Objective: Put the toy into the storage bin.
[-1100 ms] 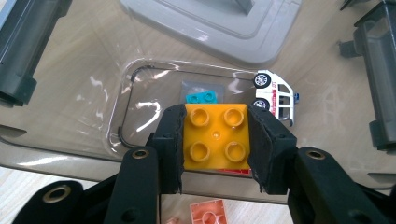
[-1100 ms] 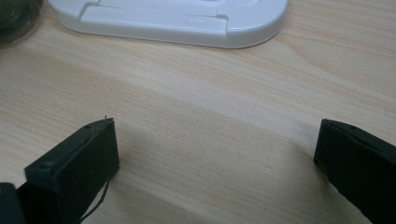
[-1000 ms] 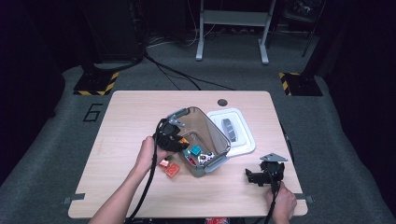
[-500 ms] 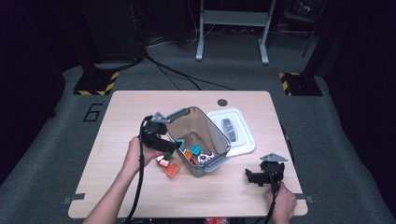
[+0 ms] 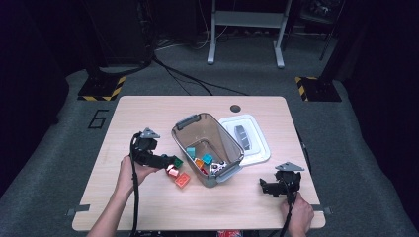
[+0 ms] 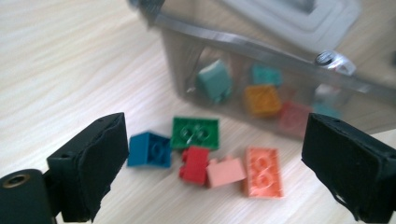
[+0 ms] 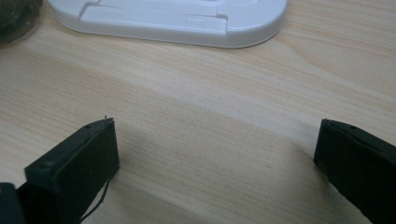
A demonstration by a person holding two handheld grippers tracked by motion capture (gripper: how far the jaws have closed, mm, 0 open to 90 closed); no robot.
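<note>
- Bricks: a loose cluster lies on the table [image 5: 148,113], just outside the bin's [image 5: 184,139] wall, at about 7 o'clock from the bin in the high view.
- In the left gripper view the cluster reads: green brick [image 6: 195,132] at 12 o'clock, blue brick [image 6: 149,149] at 9 o'clock, red brick [image 6: 194,164] in the middle, pink brick [image 6: 226,171] touching the red one, orange brick [image 6: 264,171] at 3 o'clock.
- The green brick lies nearest the bin wall; whether it touches the wall I cannot tell.
- More bricks show through the bin's smoky wall, among them a teal one [image 6: 215,80] and a yellow one [image 6: 263,99].
- Left gripper [image 5: 170,161]: at 9 o'clock from the bin, pointing toward the cluster. Its jaws have just been opening and now stand wide apart, with nothing gripped; the bricks lie on the table ahead of and between the pads, apart from them.
- Right gripper [image 5: 263,186]: at 4 o'clock from the bin, near the table's front edge, well apart from the bricks. Its jaws are spread wide over bare wood and hold nothing.
- Lid [image 5: 259,148]: white, flat on the table at 3 o'clock from the bin, just beside it; in the right gripper view it lies at 12 o'clock beyond the jaws.
</note>
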